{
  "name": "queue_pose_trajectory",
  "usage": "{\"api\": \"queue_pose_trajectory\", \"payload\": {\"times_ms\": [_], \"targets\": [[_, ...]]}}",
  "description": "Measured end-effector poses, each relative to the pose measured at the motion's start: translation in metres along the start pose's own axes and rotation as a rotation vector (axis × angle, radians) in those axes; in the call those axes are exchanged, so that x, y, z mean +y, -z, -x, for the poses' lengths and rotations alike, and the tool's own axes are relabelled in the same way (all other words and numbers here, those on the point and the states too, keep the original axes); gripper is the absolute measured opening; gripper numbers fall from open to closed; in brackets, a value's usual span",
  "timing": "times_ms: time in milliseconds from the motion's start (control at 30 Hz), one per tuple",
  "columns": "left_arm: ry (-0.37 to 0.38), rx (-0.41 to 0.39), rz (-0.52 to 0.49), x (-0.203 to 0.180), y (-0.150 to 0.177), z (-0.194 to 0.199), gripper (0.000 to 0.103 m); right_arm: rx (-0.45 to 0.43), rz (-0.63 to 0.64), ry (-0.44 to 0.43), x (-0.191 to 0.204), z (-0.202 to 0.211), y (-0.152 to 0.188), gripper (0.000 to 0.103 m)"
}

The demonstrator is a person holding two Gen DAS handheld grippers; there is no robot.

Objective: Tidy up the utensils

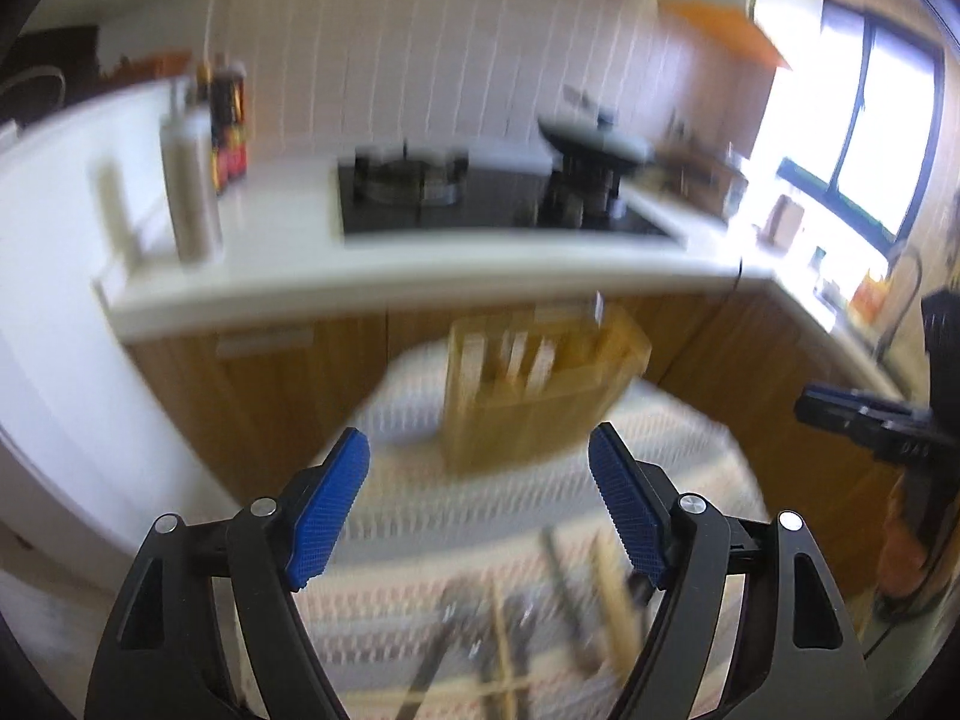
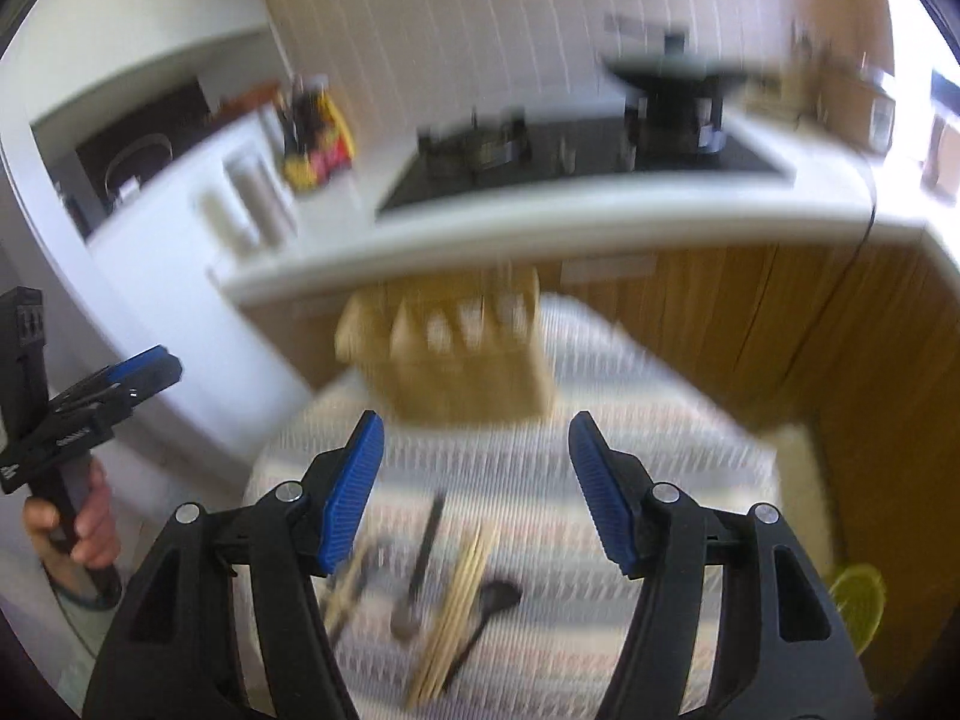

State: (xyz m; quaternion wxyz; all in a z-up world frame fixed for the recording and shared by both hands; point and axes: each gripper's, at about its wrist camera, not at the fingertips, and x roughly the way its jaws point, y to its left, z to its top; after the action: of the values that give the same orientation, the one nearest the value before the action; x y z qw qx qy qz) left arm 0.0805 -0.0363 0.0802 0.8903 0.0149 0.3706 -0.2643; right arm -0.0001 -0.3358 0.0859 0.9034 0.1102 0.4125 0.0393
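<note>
Both views are blurred by motion. A wooden utensil holder (image 1: 528, 384) with several slots stands at the far side of a small table with a patterned cloth (image 1: 516, 516); it also shows in the right wrist view (image 2: 462, 354). Loose utensils lie on the cloth near me: a bundle of wooden chopsticks (image 2: 456, 606), a dark spoon (image 2: 486, 600) and a dark-handled utensil (image 2: 420, 564). Blurred utensils (image 1: 510, 612) show in the left wrist view. My left gripper (image 1: 480, 510) is open and empty above the cloth. My right gripper (image 2: 477, 492) is open and empty above the utensils.
Behind the table runs a white kitchen counter (image 1: 420, 276) with a black gas hob (image 1: 468, 192), a pot (image 1: 594, 150) and bottles (image 1: 228, 126). Wooden cabinet doors (image 2: 780, 324) sit below. A yellow-green object (image 2: 858, 600) lies at the table's right.
</note>
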Motion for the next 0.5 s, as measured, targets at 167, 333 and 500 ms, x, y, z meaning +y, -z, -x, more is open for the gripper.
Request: {"api": "queue_pose_trajectory", "payload": {"times_ms": [167, 333, 500], "targets": [[0.027, 0.175, 0.012, 0.026, 0.060, -0.048, 0.072, 0.151, -0.037, -0.017, -0.010, -0.044, 0.056, 0.061], [0.035, 0.299, -0.019, 0.044, 0.108, -0.078, 0.068, 0.258, -0.079, -0.017, -0.020, -0.077, 0.093, 0.061], [0.075, 0.367, -0.249, 0.033, 0.141, -0.086, 0.066, 0.341, -0.094, -0.003, -0.025, -0.103, 0.111, 0.061]]}}
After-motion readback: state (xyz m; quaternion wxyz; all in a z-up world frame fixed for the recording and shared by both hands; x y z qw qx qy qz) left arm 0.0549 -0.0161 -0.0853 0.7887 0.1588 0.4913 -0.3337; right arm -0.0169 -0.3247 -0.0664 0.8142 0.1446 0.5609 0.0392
